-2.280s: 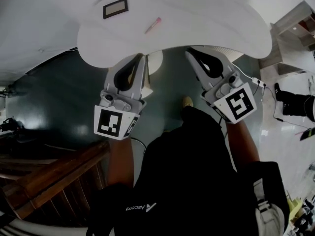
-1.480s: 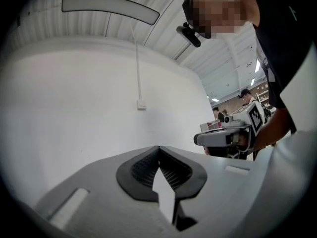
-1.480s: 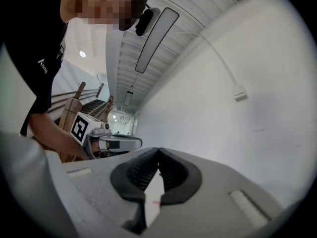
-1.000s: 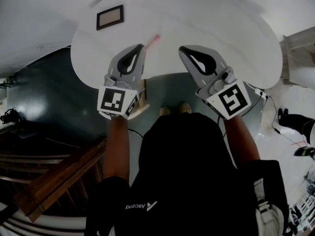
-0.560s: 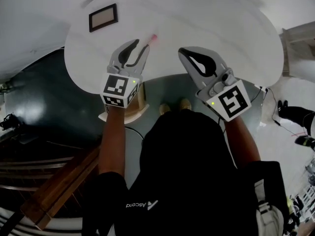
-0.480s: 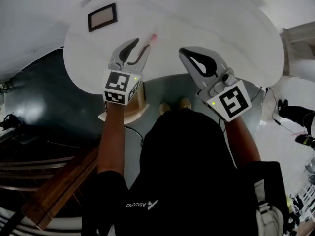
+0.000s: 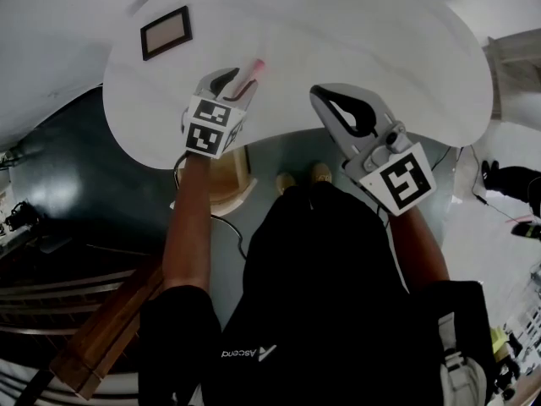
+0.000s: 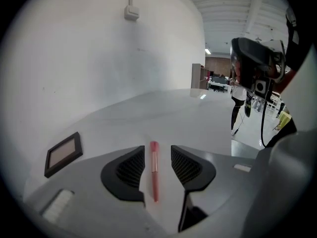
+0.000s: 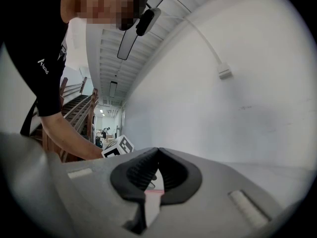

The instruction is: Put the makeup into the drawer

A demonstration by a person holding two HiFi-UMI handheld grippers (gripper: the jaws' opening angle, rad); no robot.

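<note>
A slim pink makeup stick (image 8: pixel 154 170) lies on the white round table (image 8: pixel 173 118). My left gripper (image 8: pixel 154 157) points down at it with one jaw on each side; the jaws are opening and the pads stay clear of the stick. In the head view the stick's pink tip (image 7: pixel 254 66) shows just past the left gripper (image 7: pixel 235 76). My right gripper (image 7: pixel 319 93) hovers over the table's near edge to the right, pointing level. Its jaws (image 9: pixel 157 152) meet at the tips with nothing in them.
A dark-framed brown makeup palette (image 7: pixel 166 32) lies flat at the table's far left (image 8: pixel 63 153). A light wooden piece (image 7: pixel 218 180) stands under the table's near edge. A white wall rises right behind the table. Stairs (image 7: pixel 93 345) are at lower left.
My left gripper went forward and down over the table to the pink stick, tilting downward, and its jaws went from shut to open. The right gripper shifted only slightly.
</note>
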